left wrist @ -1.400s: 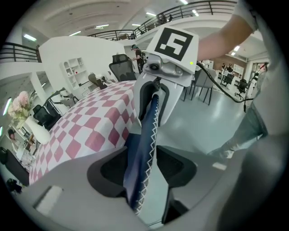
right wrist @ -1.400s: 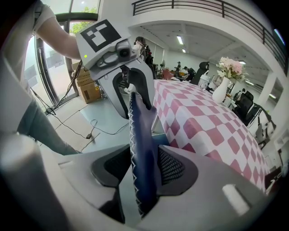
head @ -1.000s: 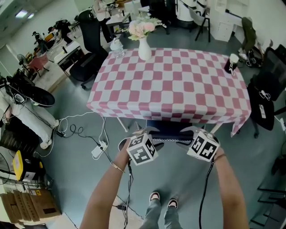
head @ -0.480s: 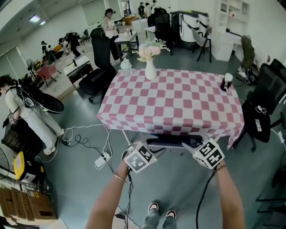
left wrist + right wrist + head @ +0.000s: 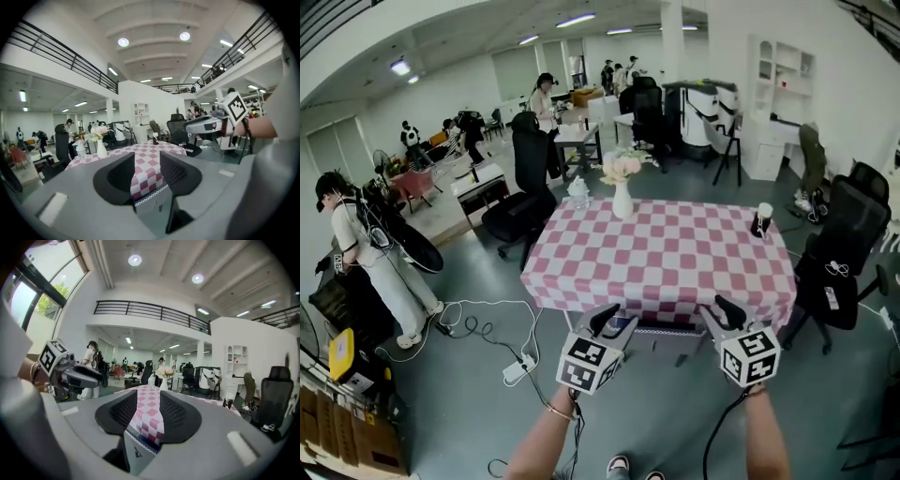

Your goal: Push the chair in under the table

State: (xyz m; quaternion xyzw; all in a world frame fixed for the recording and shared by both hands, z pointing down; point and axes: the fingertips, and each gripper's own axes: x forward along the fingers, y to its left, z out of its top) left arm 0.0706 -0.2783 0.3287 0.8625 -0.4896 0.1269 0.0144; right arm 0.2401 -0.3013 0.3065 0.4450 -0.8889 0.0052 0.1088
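A second ago both grippers sat low at the chair's back, just in front of the near hem of the checked cloth, and the chair's seat showed between them. Now the left gripper and the right gripper are raised side by side and point almost level across the surface. The head view has tipped up too, taking in much more of the room beyond. The chair is tucked under the surface, and only a thin dark strip of it shows below the cloth's near edge, between the two grippers.

The left gripper's jaws have just been closing a little, yet they stand well apart with nothing between them. Through the gap only the checked cloth farther off is seen. The right gripper's jaws are likewise parted and empty, touching nothing.

On the surface a white vase stands upright at the far edge and holds a bunch of pale pink and white flowers. Just beside it, at the far left corner, is a clear bottle. Near the far right corner stands a white cup; what is in it cannot be told.

Cables and a white power strip lie on the floor left of the surface, and a black office chair stands close to its right side.
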